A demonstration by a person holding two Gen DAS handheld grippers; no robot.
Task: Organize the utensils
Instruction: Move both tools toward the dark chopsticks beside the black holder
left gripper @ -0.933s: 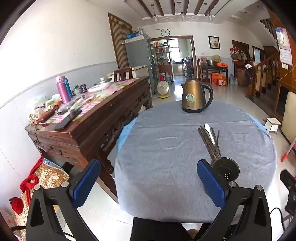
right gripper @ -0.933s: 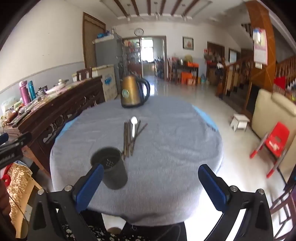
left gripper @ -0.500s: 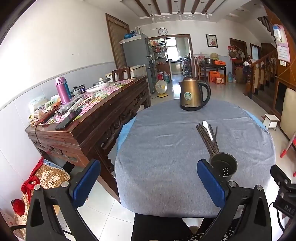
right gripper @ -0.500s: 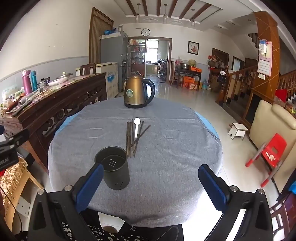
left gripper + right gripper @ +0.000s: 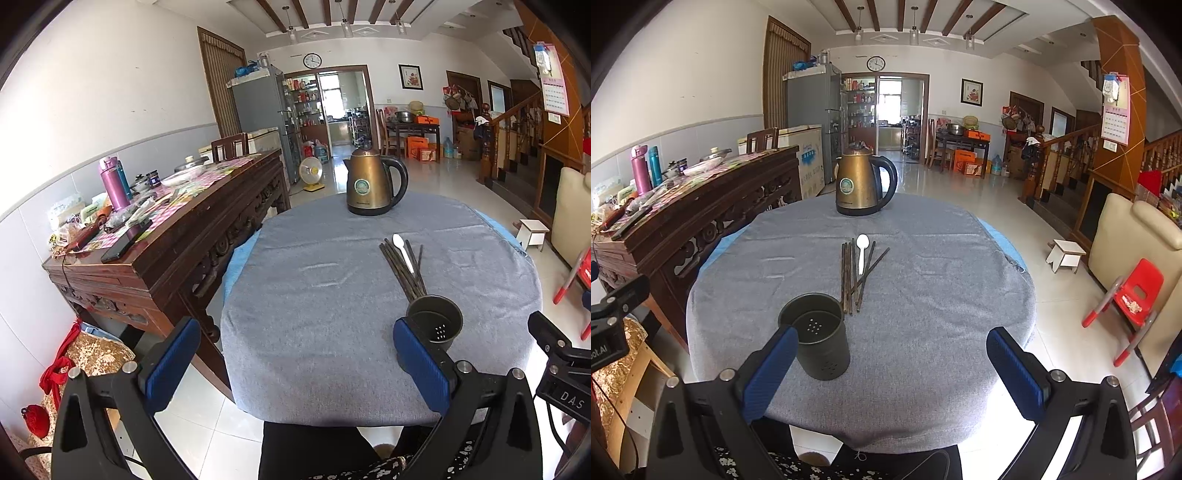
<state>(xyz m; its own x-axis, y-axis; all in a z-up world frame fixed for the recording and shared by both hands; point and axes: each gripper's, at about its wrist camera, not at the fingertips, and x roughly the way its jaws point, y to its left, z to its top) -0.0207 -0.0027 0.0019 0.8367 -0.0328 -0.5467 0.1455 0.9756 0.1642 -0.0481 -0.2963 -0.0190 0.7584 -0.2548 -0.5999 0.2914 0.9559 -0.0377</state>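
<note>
Both claws are held low at the near edge of the round table (image 5: 960,280), draped in a grey cloth. The left gripper (image 5: 295,365) has its blue-padded fingers (image 5: 170,362) spread wide apart, nothing between them but bare cloth at centre frame. The right gripper (image 5: 890,369) is just as wide, and it grips nothing either.

In the right wrist view, the dark perforated utensil holder (image 5: 816,336) stands upright at lower centre-left, partly behind the left-hand blue pad; whether they touch cannot be told. Above it, mid-frame, lies the bundle of dark chopsticks (image 5: 855,277), mostly side by side with one or two crossing at a slant, their near ends just beside the holder's rim. The white spoon (image 5: 862,251) rests among them, bowl pointing up-frame toward the bronze electric kettle (image 5: 862,184) at the table's far side.

From the left wrist view, the holder (image 5: 436,325) sits at lower right, just behind the right-hand pad, chopsticks (image 5: 404,269) and spoon (image 5: 402,249) fanning up from it. A carved wooden sideboard (image 5: 177,251) fills the left.
</note>
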